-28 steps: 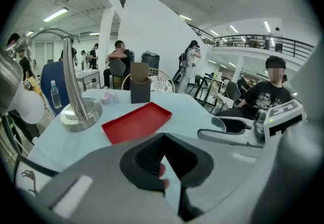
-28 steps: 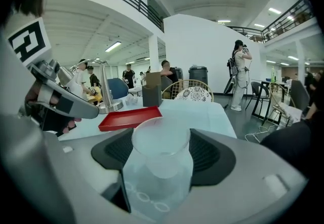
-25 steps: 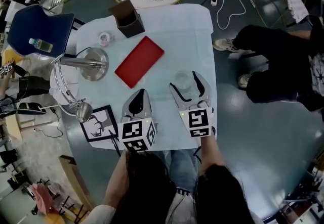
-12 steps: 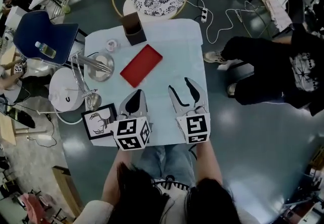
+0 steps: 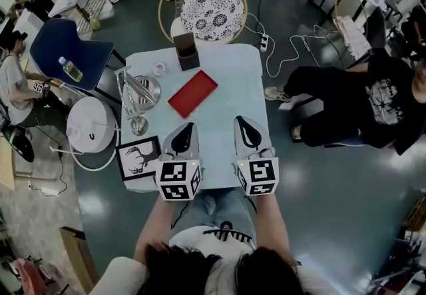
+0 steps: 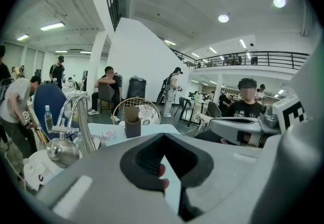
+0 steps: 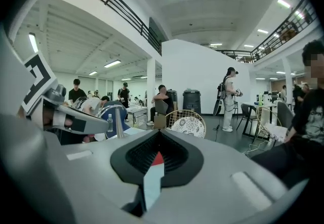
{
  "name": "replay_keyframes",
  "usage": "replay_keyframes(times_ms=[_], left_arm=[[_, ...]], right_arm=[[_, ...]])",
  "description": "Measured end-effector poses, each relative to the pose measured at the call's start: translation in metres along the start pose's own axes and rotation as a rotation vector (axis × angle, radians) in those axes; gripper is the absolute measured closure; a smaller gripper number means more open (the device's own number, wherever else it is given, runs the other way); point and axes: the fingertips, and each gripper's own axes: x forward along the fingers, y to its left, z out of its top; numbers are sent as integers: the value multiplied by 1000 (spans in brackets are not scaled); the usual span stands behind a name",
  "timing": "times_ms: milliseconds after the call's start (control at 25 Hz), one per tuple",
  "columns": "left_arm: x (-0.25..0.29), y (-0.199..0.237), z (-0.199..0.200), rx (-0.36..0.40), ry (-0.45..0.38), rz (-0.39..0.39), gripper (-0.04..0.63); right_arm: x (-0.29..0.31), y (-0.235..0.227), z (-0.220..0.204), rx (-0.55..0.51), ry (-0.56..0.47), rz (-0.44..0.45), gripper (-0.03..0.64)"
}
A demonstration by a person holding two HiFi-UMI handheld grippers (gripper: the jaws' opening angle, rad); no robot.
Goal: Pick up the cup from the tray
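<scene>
My left gripper (image 5: 188, 126) and right gripper (image 5: 241, 121) had jaws together, empty; right's had just closed. The flat red rectangular tray (image 5: 193, 93) held nothing.

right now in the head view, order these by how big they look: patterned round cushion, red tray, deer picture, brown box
1. patterned round cushion: clearly largest; it also lies farther from the camera than the others, so it is likely bigger still.
2. deer picture and red tray: too alike to rank.
3. brown box: smallest.
</scene>
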Motion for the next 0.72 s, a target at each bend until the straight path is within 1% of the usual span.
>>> replay_keyframes(times_ms=[80, 240, 400, 600, 720], left_arm=[[-7, -6, 3, 14, -12, -17, 595], [-16, -13, 8, 4, -33, -31, 595], [-27, -15, 15, 0, -52, -30, 595], [-31, -25, 21, 18, -71, -56, 595], [-34, -27, 24, 22, -86, -54, 595]], right_arm=[[-5, 3, 4, 2, -4, -5, 594], [-15, 8, 10, 9, -3, -16, 594], [-25, 16, 19, 65, -16, -2, 594], [-34, 16, 19, 60, -4, -17, 594], [-35, 20, 20, 43, 0, -13, 594]])
